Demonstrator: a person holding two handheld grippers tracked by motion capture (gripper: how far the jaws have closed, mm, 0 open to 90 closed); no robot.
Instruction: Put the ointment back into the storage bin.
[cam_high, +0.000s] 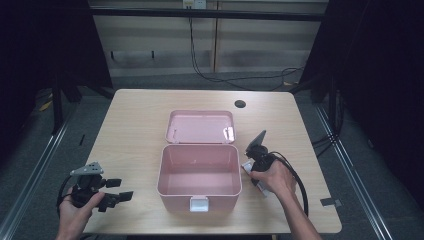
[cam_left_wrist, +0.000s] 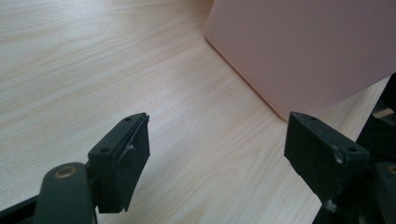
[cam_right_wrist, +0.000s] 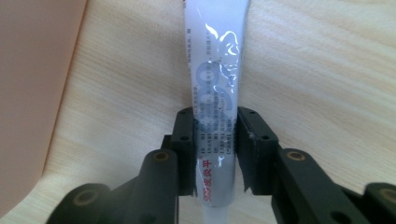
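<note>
soft overhead light is falling evenly on the table (cam_high: 140, 115), while the room around the table is sinking into darkness. glare is streaking the tube (cam_right_wrist: 215, 79), which is blurring slightly. the high view is looking grainy.

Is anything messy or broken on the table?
Nothing stands out. The pink box sits open and empty, its lid lying flat behind it. The right gripper is shut on a white tube beside the box, and the left gripper is open over bare table.
</note>
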